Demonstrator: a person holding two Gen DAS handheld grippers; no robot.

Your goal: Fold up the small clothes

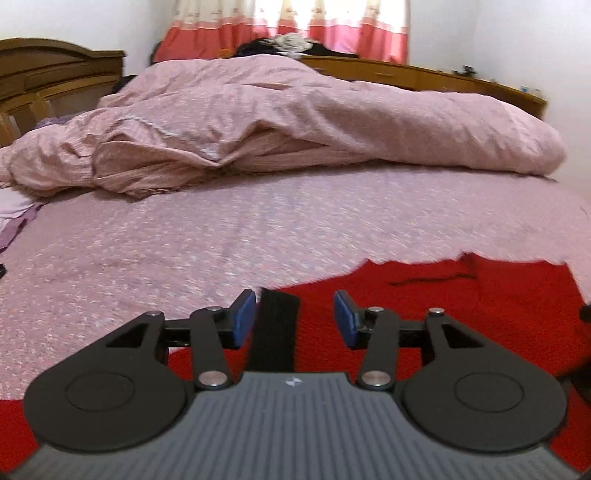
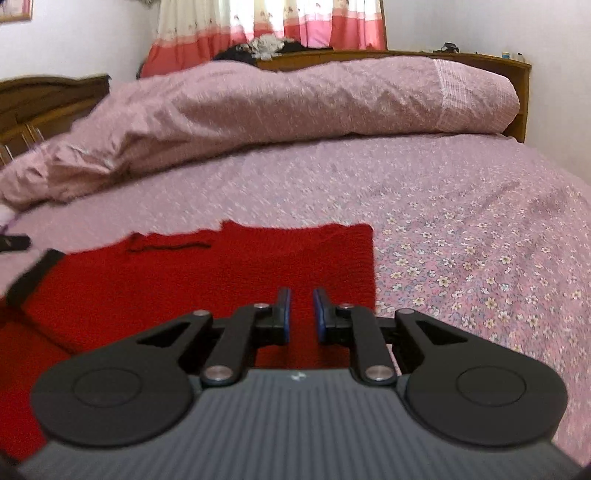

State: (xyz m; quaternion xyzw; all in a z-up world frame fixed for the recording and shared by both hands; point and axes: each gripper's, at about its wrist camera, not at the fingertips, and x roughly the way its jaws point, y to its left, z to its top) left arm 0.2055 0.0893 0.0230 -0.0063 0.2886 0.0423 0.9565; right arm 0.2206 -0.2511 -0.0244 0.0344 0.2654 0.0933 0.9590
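A red knitted garment (image 1: pixel 461 306) with a black trim band (image 1: pixel 275 328) lies flat on the pink floral bedsheet. My left gripper (image 1: pixel 294 319) is open, low over the garment, with the black band between its blue pads (image 1: pixel 242 321). In the right wrist view the same red garment (image 2: pixel 184 280) spreads to the left, its right edge straight. My right gripper (image 2: pixel 301 315) is open with a narrow gap, over the garment near that right edge, holding nothing. A thin dark seam (image 2: pixel 166 246) marks the far part.
A crumpled pink duvet (image 1: pixel 295 122) is heaped across the far side of the bed. Wooden headboard (image 1: pixel 44 81) at left, wooden frame (image 2: pixel 406 55) behind, curtains (image 2: pixel 277 22) at the back. Floral bedsheet (image 2: pixel 480 240) stretches to the right.
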